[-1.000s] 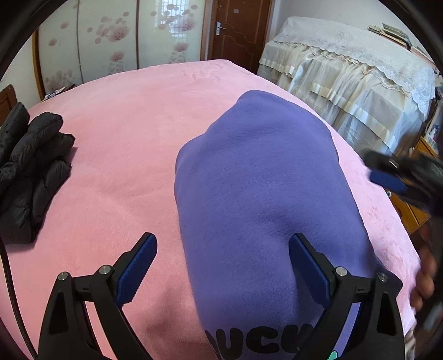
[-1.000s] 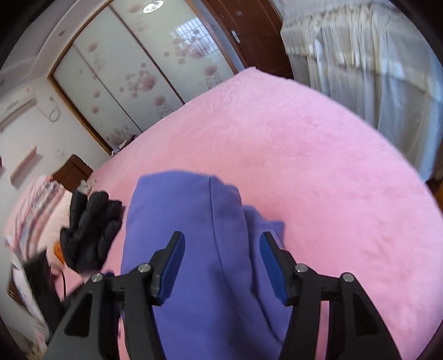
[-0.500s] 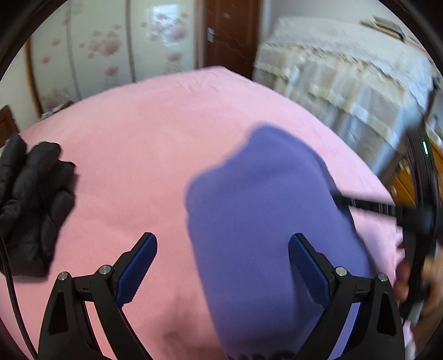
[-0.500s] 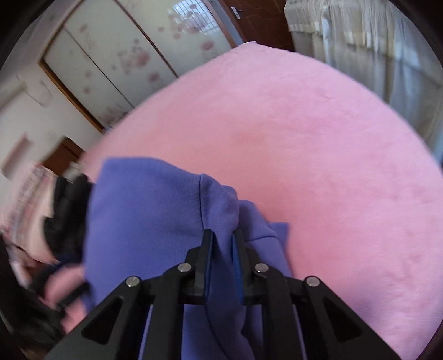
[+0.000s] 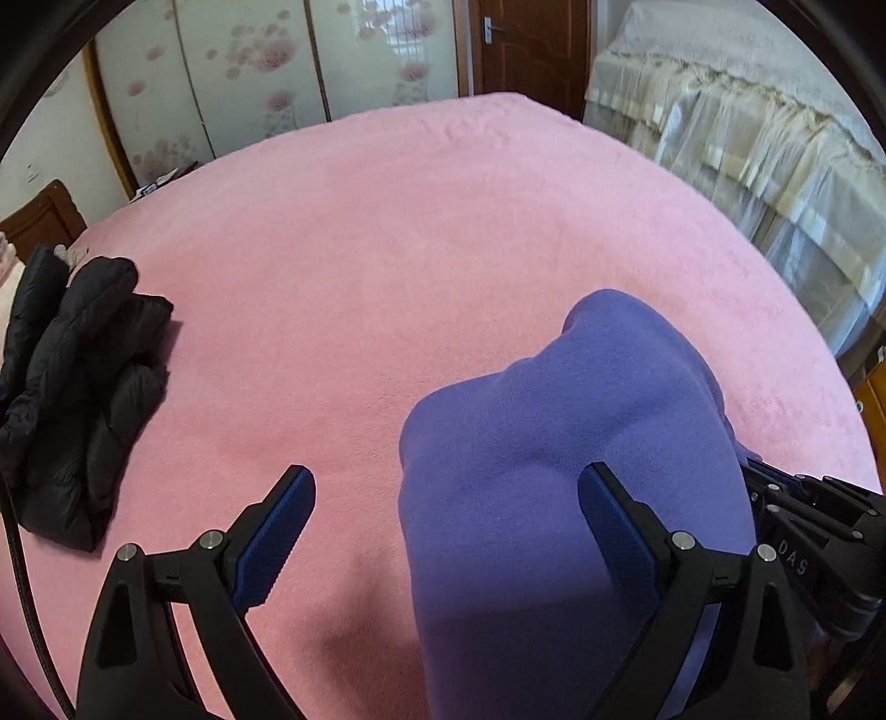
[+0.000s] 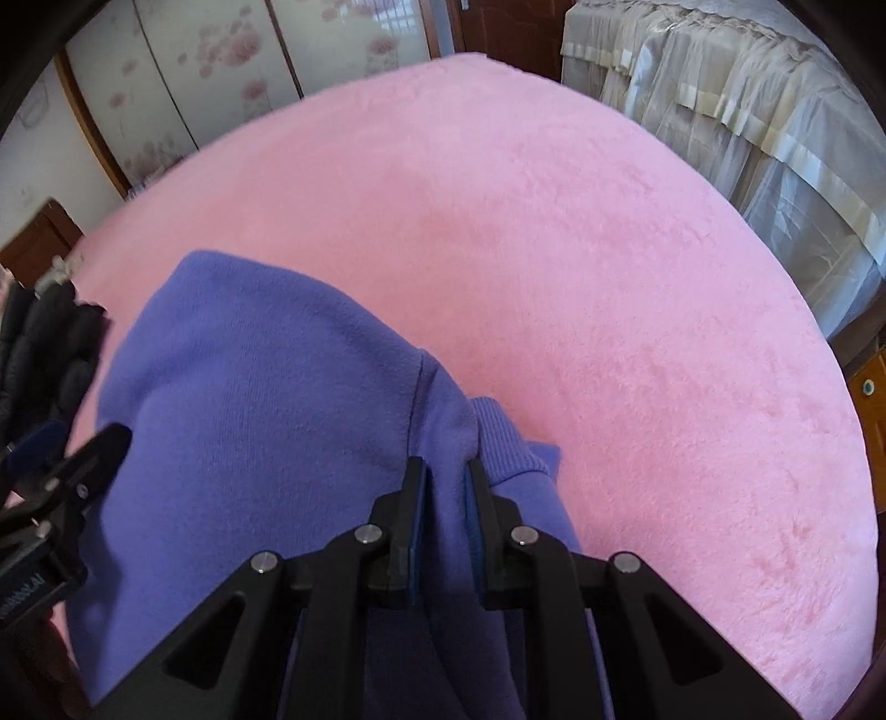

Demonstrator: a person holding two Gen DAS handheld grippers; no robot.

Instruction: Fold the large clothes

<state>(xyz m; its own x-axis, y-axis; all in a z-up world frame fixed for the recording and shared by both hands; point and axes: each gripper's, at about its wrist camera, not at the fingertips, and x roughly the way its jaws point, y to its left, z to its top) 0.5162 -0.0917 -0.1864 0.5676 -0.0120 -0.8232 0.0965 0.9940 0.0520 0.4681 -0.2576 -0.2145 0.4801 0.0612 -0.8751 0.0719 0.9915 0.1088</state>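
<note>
A folded purple sweatshirt [image 5: 559,443] lies on the pink bed cover [image 5: 387,266], at the near right in the left wrist view. It fills the near left of the right wrist view [image 6: 266,399]. My right gripper [image 6: 446,487] is shut on a fold of the sweatshirt next to its ribbed cuff [image 6: 504,443]. The right gripper also shows at the right edge of the left wrist view [image 5: 803,515]. My left gripper [image 5: 446,498] is open and empty, its right finger over the sweatshirt's near edge. It shows at the left edge of the right wrist view [image 6: 61,459].
A black puffer jacket [image 5: 72,387] lies bunched at the left edge of the bed. A second bed with a cream lace cover [image 5: 764,144] stands to the right. A wardrobe with flowered sliding doors [image 5: 266,72] and a brown door [image 5: 526,44] are behind.
My right gripper has shut on the sweatshirt's fold and pulled it toward the near edge. The sweatshirt now looks shorter. My left gripper stayed open.
</note>
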